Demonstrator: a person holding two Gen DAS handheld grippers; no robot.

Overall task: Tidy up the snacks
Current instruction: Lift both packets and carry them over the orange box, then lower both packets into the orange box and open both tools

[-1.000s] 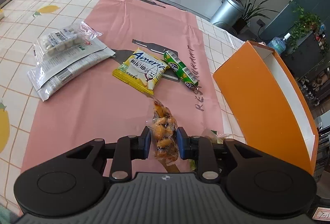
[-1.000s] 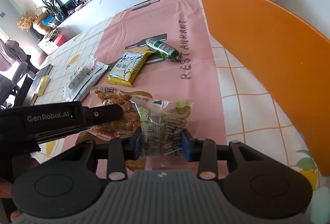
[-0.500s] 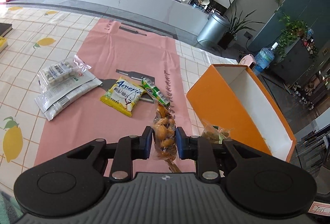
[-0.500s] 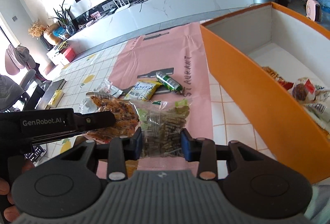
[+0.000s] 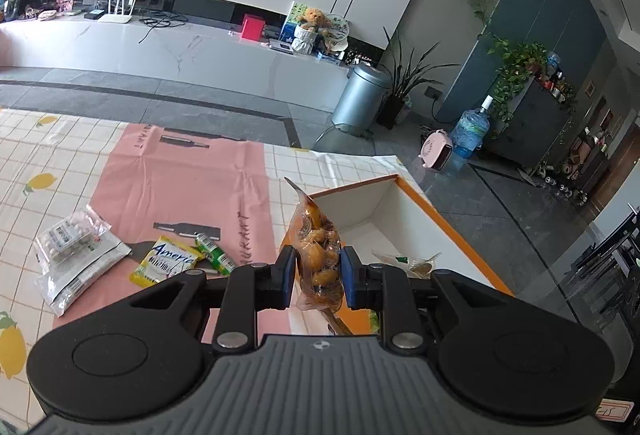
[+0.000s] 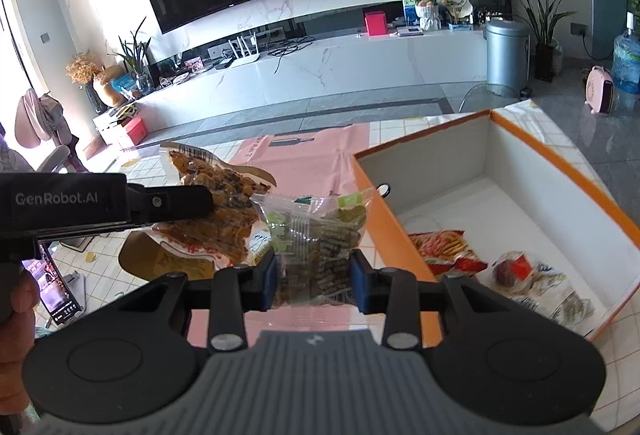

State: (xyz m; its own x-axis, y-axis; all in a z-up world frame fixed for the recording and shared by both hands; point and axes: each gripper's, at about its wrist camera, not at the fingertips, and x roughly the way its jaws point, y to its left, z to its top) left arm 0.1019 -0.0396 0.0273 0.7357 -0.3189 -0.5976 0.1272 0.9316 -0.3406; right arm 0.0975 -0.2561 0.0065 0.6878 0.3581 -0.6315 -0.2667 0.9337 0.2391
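My left gripper (image 5: 318,277) is shut on a clear bag of orange-brown snacks (image 5: 318,255) and holds it in the air by the near left wall of the orange box (image 5: 416,195). My right gripper (image 6: 314,277) is shut on a clear bag of brown sticks (image 6: 320,247), held above the table just left of the orange box (image 6: 384,231). The left gripper's bag (image 6: 216,203) hangs to its left. Inside the box lie a red snack packet (image 6: 444,247) and a clear packet (image 6: 528,275).
On the pink mat (image 5: 188,187) lie a yellow packet (image 5: 168,263), a green tube (image 5: 214,255) and white and clear packets (image 5: 76,259). The table has a checked cloth with lemons (image 5: 40,181). Behind the table are floor, a bin and plants.
Both grippers have risen with their bags and moved toward the orange box. The box's inside and its contents have come into view.
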